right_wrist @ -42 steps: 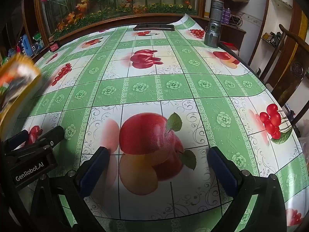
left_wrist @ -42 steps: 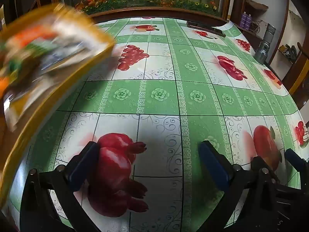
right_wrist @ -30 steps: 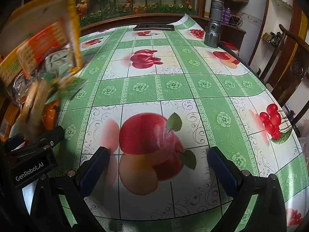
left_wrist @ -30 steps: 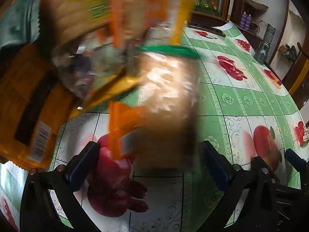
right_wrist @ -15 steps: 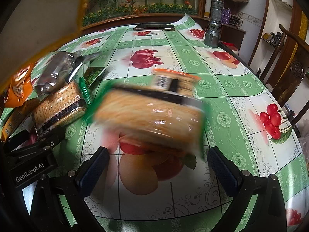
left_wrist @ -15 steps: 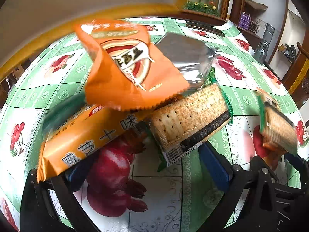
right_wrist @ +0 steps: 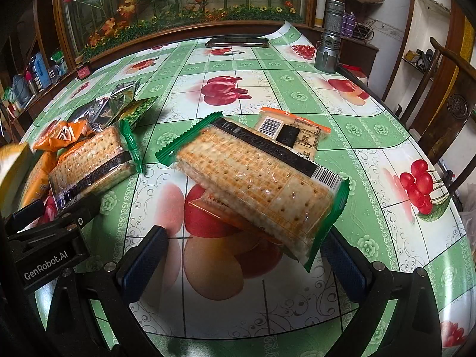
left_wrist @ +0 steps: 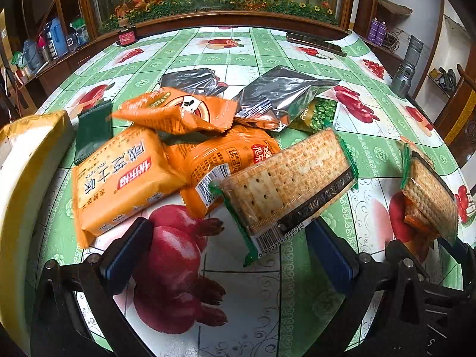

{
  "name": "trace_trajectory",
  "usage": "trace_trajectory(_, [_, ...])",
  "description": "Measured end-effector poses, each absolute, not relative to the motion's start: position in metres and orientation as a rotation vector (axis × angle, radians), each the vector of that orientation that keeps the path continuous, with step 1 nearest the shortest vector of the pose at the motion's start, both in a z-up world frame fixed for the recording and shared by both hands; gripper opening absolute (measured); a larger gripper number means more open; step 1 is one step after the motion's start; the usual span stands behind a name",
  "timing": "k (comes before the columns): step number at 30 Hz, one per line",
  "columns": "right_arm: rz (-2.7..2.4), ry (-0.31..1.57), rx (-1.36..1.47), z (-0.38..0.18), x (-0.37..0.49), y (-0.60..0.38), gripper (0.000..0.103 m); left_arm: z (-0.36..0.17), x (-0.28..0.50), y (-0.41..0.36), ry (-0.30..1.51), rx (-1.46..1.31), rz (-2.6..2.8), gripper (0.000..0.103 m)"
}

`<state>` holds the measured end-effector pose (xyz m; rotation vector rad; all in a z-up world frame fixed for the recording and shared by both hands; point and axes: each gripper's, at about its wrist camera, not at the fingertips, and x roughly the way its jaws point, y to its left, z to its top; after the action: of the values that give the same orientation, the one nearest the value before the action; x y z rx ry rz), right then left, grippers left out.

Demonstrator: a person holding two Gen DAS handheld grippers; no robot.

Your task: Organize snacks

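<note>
Snacks sit in a loose heap on the surface (left_wrist: pixel 383 148), nothing sorted yet. Both claws hang low over it, fingers wide apart, gripping nothing: left claw (left_wrist: pixel 235 255), right claw (right_wrist: pixel 244 264).

Layout:
- Cracker pack (left_wrist: pixel 285 184) with green ends lies tilted on the orange bags, right in front of the left claw.
- Second cracker pack (right_wrist: pixel 255 184) lies apart from the heap, ahead of the right claw, resting on a clear orange-edged pack (right_wrist: pixel 293 132).
- Orange bags (left_wrist: pixel 125 178) overlap at left; foil bags (left_wrist: pixel 279 95) and a green pea packet (left_wrist: pixel 321 113) lie behind.
- Yellow-edged box (left_wrist: pixel 20 178) at far left, blurred; can't tell what it is exactly.

Handling, my read:
- Cracker packs: light, stiff as a block, but contents snap. Film is glossy, likely slick. Grip across the short width at mid-length, gentle squeeze. Avoid the crimped green ends; they'd just fold.
- Orange and foil bags: puffy, soft, crinkly. Pinch a sealed edge or flat corner, not the air-filled middle, or it may squirt out.
- Heap is interlocked; lifting a lower bag will probably drag others. Take top pieces first.
</note>
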<state>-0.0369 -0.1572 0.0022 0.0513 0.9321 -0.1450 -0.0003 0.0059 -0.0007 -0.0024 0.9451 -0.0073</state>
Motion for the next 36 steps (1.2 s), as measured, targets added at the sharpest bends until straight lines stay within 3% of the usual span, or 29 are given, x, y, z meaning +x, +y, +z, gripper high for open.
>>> trace_trajectory(36, [-0.145,0.932,0.052,0.0016,-0.0373,-0.1569,0.103,-0.0004,0.0023,0.0046,0.943,-0.01,0.007,0.103])
